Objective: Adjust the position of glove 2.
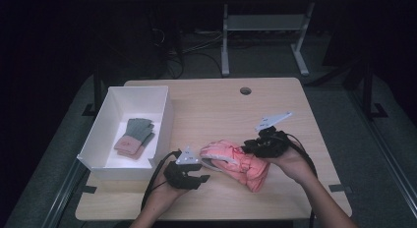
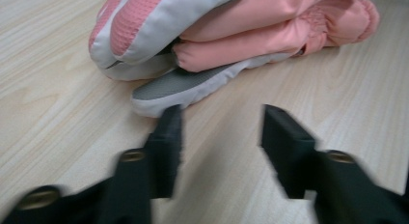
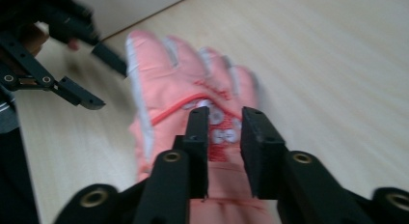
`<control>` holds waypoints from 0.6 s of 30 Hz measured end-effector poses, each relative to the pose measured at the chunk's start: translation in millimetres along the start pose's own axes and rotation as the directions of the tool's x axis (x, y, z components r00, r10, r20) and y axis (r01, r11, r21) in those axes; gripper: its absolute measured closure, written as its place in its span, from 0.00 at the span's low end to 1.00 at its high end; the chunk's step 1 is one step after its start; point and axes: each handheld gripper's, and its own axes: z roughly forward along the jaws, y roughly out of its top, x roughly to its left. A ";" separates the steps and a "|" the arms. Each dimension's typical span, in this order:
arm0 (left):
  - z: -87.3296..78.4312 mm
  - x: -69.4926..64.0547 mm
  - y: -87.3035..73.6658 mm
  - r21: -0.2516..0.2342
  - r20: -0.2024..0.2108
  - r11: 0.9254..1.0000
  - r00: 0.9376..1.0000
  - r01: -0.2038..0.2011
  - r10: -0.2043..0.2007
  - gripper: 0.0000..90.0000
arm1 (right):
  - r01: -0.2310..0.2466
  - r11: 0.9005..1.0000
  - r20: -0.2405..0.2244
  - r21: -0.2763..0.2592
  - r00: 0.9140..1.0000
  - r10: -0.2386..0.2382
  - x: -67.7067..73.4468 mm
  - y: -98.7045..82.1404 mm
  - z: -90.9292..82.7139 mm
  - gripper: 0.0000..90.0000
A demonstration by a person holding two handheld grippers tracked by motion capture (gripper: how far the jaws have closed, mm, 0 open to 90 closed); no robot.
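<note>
A pair of pink padded gloves [image 1: 236, 161] lies stacked at the table's front centre. In the left gripper view the upper pink glove [image 2: 251, 21] rests on the lower one, whose grey-and-white edge [image 2: 183, 86] pokes out. My left gripper [image 2: 223, 113] is open just in front of that edge, its left jaw almost touching it. My right gripper [image 3: 225, 113] sits over the back of the upper glove [image 3: 193, 89], jaws close together with the fabric and logo between them. In the high view the left gripper [image 1: 201, 176] is left of the gloves and the right gripper [image 1: 248, 148] is at their right.
A white box [image 1: 164, 125] stands at the table's left and holds a folded grey and pink pair of gloves [image 1: 136, 136]. The wooden table [image 1: 216, 110] has a cable hole [image 1: 245, 90] near its far edge. Another table's legs stand on the floor behind.
</note>
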 end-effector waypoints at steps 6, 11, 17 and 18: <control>0.2 -5.0 2.9 0.026 0.051 1.000 0.999 -0.001 -0.001 1.00 | -0.020 1.000 0.060 -0.017 0.998 0.021 -24.5 -17.7 -16.9 1.00; 3.5 -11.1 7.4 0.037 0.062 0.999 0.998 -0.012 0.010 1.00 | -0.031 0.999 0.070 -0.020 0.997 0.032 -43.4 -48.8 -17.4 1.00; 16.6 -20.5 14.0 0.055 0.085 0.998 0.996 -0.039 0.034 1.00 | -0.056 0.998 0.033 -0.007 0.998 0.056 -54.0 -78.3 -11.4 1.00; 22.6 -24.5 17.1 0.065 0.092 0.996 0.994 -0.058 0.052 1.00 | -0.062 0.998 0.023 -0.001 0.998 0.062 -55.4 -84.1 -7.7 1.00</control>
